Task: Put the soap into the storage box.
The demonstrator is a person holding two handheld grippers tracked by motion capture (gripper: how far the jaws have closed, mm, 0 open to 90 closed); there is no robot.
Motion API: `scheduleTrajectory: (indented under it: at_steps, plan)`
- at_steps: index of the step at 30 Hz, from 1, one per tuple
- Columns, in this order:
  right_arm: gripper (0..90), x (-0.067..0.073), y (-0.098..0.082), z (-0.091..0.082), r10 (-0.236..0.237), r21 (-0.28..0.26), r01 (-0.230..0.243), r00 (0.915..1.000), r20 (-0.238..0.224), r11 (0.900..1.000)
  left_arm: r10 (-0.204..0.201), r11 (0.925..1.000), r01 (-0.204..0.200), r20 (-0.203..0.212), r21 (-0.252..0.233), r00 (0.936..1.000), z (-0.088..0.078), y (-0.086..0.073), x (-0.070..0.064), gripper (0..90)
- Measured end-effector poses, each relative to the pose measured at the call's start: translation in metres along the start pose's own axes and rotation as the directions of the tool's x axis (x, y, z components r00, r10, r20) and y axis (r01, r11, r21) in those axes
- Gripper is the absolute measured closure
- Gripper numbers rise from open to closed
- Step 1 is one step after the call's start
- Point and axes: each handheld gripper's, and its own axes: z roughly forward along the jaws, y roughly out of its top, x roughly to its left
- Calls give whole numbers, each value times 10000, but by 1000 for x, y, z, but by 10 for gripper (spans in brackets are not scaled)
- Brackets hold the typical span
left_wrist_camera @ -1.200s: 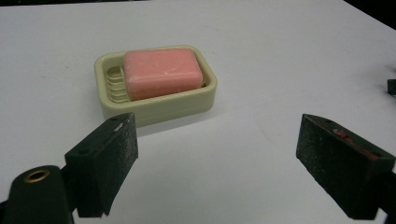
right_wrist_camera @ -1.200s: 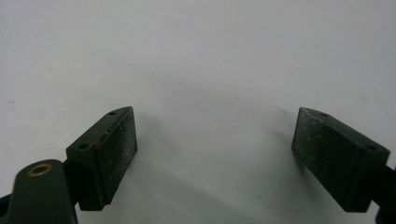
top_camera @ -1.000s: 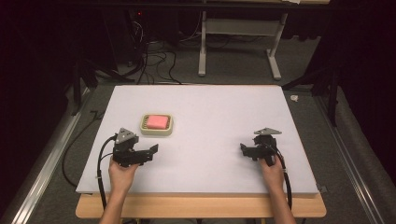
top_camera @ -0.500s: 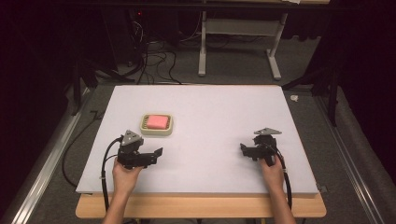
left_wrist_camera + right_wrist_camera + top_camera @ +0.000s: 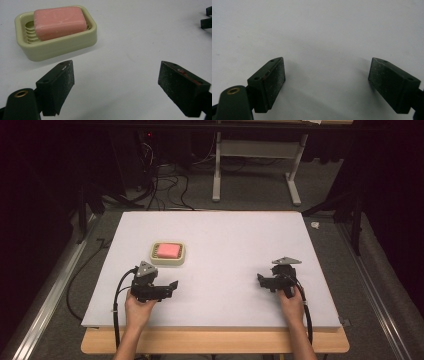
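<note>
Two pairs of tongs are out on the pale lavender-white surface [image 5: 225, 235], and both stand wide open with nothing between the jaws. Your left tongs [image 5: 170, 287] sit at about 7 o'clock on the surface; your right tongs [image 5: 260, 281] rest well apart at about 4 o'clock.

The thing to go for, as I judge it, is the pink rectangular bar of soap [image 5: 59, 22] lying in the cream oval plastic soap dish [image 5: 57, 45]. In the high view the dish [image 5: 168, 261] sits just beyond your left tongs, toward 11 o'clock from them; in the left gripper view it lies off at 10 o'clock, so the jaws are not yet lined up with it.

To do this well, turn your left hand until the bar sits centred between the two pads, then come down over its long sides, not its ends. Keep the pads above the dish rim so you close on soap alone. Squeeze gently: the bar likely slips, and the dish may lift with it, so your right tongs could steady the rim.

The bar looks matte with rounded corners and faint pale scuffs, resting a little askew on the ribbed floor of the dish, ribs bare at one end
</note>
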Motion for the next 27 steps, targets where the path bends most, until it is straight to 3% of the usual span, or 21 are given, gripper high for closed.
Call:
scheduleTrajectory:
  at_steps: [19,27]
  plan:
    - [146,0,0,0,-2,-1,2,10000,0,10000,354,9970,-336,-255,700,9990,21,-3,-3,140]
    - [146,0,0,0,-4,-1,4,10000,1,10000,224,9978,-205,-294,627,9993,28,-3,-3,143]
